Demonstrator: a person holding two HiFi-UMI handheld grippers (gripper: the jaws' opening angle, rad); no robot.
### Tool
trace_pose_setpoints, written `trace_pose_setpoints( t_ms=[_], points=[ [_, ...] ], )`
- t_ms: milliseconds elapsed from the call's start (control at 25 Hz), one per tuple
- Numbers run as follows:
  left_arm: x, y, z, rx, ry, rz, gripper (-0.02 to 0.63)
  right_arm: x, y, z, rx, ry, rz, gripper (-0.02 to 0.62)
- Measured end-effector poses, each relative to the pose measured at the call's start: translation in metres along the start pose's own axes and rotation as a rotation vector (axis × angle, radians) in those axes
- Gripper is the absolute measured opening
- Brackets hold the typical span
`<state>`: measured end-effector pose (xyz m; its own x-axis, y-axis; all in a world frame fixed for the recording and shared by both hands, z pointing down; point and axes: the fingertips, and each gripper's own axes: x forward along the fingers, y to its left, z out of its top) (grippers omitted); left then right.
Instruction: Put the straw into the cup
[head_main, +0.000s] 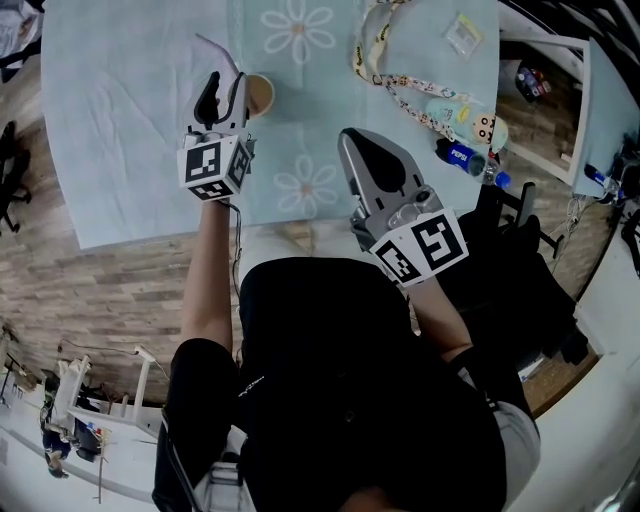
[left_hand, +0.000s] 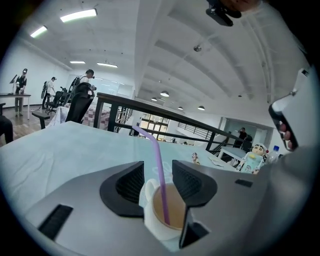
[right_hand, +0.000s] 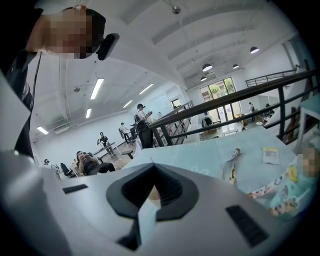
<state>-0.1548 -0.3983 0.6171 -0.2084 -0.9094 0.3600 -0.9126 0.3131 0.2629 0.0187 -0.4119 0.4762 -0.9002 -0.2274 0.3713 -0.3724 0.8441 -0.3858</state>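
A white paper cup (head_main: 260, 96) with a tan inside stands on the light blue tablecloth (head_main: 130, 120). A purple bendy straw (left_hand: 158, 172) stands in the cup (left_hand: 167, 212), its bent top leaning left. My left gripper (left_hand: 157, 184) is open, one pad on each side of the straw and neither touching it. In the head view the left gripper (head_main: 225, 92) sits just left of the cup, with the straw (head_main: 215, 48) rising past it. My right gripper (head_main: 372, 165) hangs over the table's near edge to the right. Its jaws are shut on nothing (right_hand: 154, 186).
A patterned lanyard (head_main: 400, 85), a small packet (head_main: 463, 35), a cartoon figure (head_main: 478, 122) and a blue bottle (head_main: 462, 156) lie on the cloth's right side. A dark railing (left_hand: 150, 107) runs behind the table. A black chair (head_main: 520, 240) stands at my right.
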Motion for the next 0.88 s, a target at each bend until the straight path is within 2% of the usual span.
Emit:
trace_pose_setpoints(
  t_ms=[200, 400, 560, 880],
  points=[
    [-0.034, 0.002, -0.001, 0.017, 0.022, -0.018, 0.159, -0.003, 0.025, 0.012, -0.023, -0.043, 0.002, 0.009],
    [-0.068, 0.000, 0.011, 0.047, 0.001, -0.055, 0.041, -0.008, 0.053, 0.018, -0.040, -0.084, 0.000, 0.009],
    [-0.096, -0.013, 0.038, 0.069, -0.058, -0.105, 0.014, -0.012, 0.077, 0.016, -0.060, -0.104, 0.007, 0.009],
    [-0.163, -0.056, 0.117, 0.072, -0.192, -0.288, 0.014, -0.014, 0.128, 0.036, -0.122, -0.184, 0.033, 0.009]
  ],
)
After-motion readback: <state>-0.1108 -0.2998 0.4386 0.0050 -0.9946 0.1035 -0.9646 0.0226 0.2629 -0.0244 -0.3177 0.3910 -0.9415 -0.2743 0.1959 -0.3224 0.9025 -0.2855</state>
